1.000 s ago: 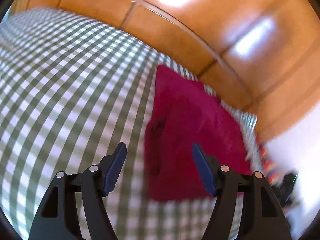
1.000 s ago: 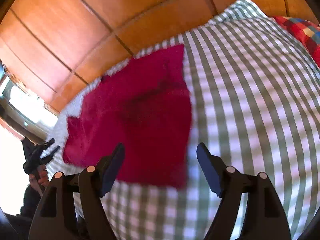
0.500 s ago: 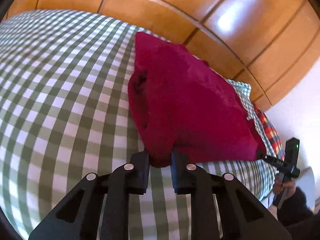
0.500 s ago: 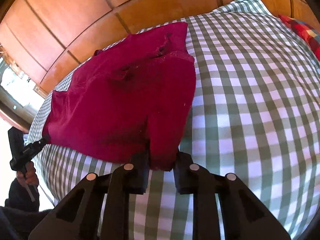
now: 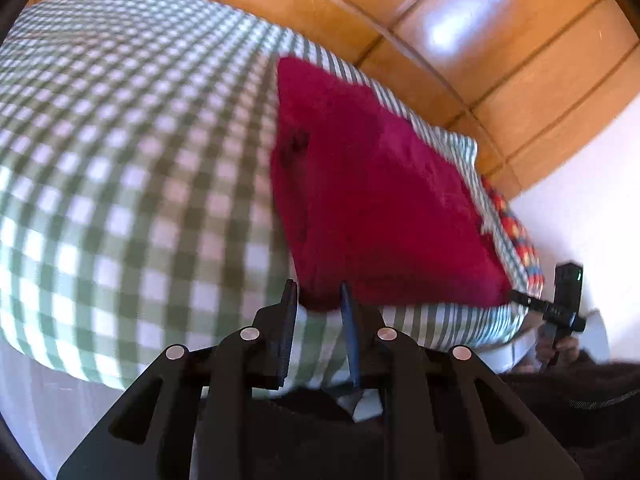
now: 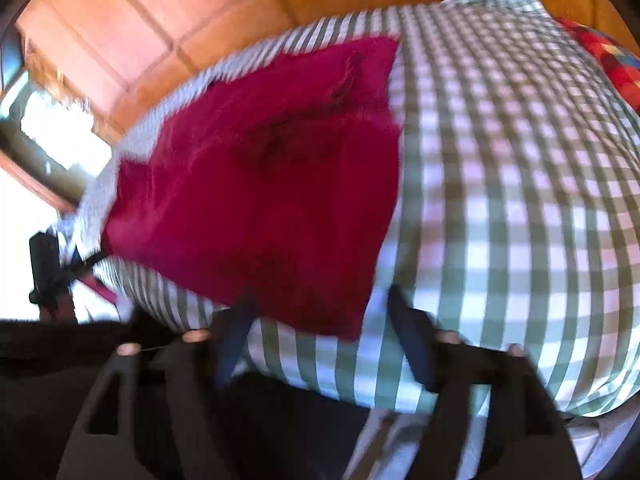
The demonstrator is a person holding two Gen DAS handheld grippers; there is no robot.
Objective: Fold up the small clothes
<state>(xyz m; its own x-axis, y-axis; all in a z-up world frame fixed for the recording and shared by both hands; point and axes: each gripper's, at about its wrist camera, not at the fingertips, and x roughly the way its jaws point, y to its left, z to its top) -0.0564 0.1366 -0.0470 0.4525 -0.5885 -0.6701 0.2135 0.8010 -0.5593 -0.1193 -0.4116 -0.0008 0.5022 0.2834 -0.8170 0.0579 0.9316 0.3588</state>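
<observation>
Cloth of deep red (image 5: 376, 200) lies flat on the green-and-white checked sheet (image 5: 132, 184), near the bed's front edge and toward one side, with wooden panelling (image 5: 520, 80) behind it. In the left wrist view, the near corner of the red cloth reaches the tips of the left gripper (image 5: 318, 300); its fingers (image 5: 288, 320) stand a narrow gap apart, and the corner sits right at that gap, but blur keeps me from telling whether they pinch it or just flank it. At the far right of that view the other tool (image 5: 566, 300) shows beside the cloth's opposite near corner.

In the right wrist view, the red cloth (image 6: 272, 184) spreads up and to the left of the right gripper (image 6: 320, 320), whose fingers (image 6: 408, 340) are spread wide, clear of the fabric; the cloth's near corner hangs between them without touching either. A bright patterned blanket (image 6: 608, 60) shows at the upper right edge.
</observation>
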